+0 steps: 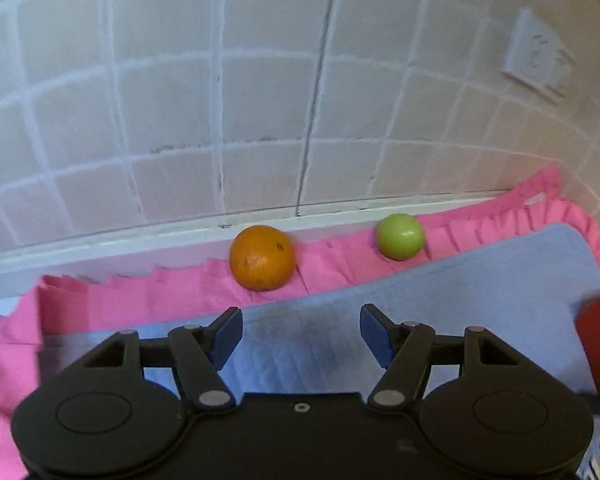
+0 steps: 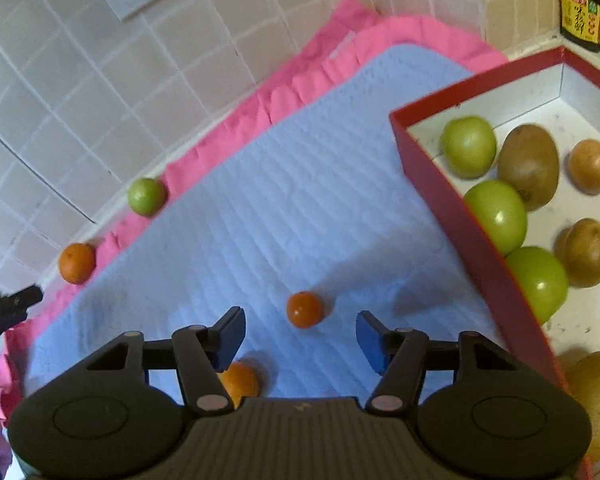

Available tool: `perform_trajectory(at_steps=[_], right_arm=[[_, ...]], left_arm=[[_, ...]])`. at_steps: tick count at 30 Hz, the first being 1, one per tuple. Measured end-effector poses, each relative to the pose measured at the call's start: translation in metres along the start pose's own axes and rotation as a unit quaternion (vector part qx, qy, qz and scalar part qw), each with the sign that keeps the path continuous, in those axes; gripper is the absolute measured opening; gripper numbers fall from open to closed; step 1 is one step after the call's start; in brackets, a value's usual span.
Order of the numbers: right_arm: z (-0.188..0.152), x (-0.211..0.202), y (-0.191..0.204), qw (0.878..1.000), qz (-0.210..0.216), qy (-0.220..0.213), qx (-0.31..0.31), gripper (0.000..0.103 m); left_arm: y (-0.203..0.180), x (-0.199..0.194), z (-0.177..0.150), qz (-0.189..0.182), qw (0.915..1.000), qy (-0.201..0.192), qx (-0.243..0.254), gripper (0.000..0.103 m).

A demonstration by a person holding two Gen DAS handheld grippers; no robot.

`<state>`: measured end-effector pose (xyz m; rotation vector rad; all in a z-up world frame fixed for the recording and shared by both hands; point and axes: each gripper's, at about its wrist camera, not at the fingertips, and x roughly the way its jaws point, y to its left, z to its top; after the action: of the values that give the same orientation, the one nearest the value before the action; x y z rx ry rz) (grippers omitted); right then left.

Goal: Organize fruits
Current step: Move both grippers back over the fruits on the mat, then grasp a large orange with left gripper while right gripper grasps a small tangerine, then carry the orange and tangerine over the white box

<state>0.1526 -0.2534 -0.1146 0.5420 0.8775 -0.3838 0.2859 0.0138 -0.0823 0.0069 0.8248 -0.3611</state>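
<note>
My left gripper [image 1: 301,334] is open and empty above the blue mat [image 1: 460,288]. An orange [image 1: 262,257] and a green fruit [image 1: 400,236] lie ahead of it on the pink cloth [image 1: 140,300] by the wall. My right gripper [image 2: 300,336] is open and empty, with a small orange fruit [image 2: 304,309] just ahead between its fingers. Another orange fruit [image 2: 240,384] lies partly hidden under its left finger. The orange [image 2: 76,263] and green fruit [image 2: 146,196] show far left. A red box [image 2: 460,208] at the right holds green fruits [image 2: 468,146] and brown kiwis [image 2: 529,166].
A tiled wall [image 1: 260,80] with a socket [image 1: 538,56] stands behind the counter. Sauce bottles [image 2: 582,0] stand in the corner behind the red box. The red box's corner [image 1: 598,340] shows at the right of the left wrist view. The left gripper's tip [image 2: 8,308] shows at the left edge.
</note>
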Motion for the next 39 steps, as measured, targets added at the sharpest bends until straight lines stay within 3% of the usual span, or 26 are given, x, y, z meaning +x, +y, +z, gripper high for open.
perform_trajectory(at_steps=[8, 14, 20, 23, 25, 27, 29, 32, 39], right_arm=[[-0.010, 0.008, 0.012, 0.997, -0.031, -0.022, -0.063, 0.064], [-0.013, 0.016, 0.005, 0.997, -0.018, -0.029, -0.071, 0.059], [-0.009, 0.025, 0.007, 0.996, -0.019, -0.033, -0.084, 0.056], [-0.009, 0.031, 0.016, 0.993, -0.032, -0.029, -0.109, 0.051], [-0.010, 0.036, 0.023, 0.990, -0.058, -0.029, -0.128, 0.041], [-0.010, 0.037, 0.023, 0.989, -0.056, -0.031, -0.134, 0.039], [-0.009, 0.038, 0.024, 0.988, -0.058, -0.031, -0.139, 0.034], [-0.007, 0.039, 0.023, 0.989, -0.047, -0.028, -0.138, 0.026], [-0.005, 0.026, 0.017, 0.992, -0.012, -0.038, -0.120, 0.025]], left_arm=[[0.009, 0.057, 0.019, 0.036, 0.9980, -0.003, -0.051, 0.078], [0.011, 0.087, 0.022, 0.097, 0.9935, 0.017, -0.058, 0.082], [0.021, 0.092, 0.012, 0.083, 0.9940, 0.019, -0.068, 0.082], [0.023, 0.090, 0.006, 0.075, 0.9946, 0.012, -0.071, 0.082], [0.026, 0.088, 0.002, 0.073, 0.9944, 0.010, -0.076, 0.081], [0.026, 0.086, -0.001, 0.077, 0.9942, 0.006, -0.076, 0.069], [0.028, 0.083, -0.003, 0.079, 0.9939, 0.005, -0.077, 0.070], [0.027, 0.085, -0.003, 0.080, 0.9938, 0.004, -0.077, 0.069], [0.012, 0.070, -0.007, 0.077, 0.9957, -0.009, -0.051, 0.066]])
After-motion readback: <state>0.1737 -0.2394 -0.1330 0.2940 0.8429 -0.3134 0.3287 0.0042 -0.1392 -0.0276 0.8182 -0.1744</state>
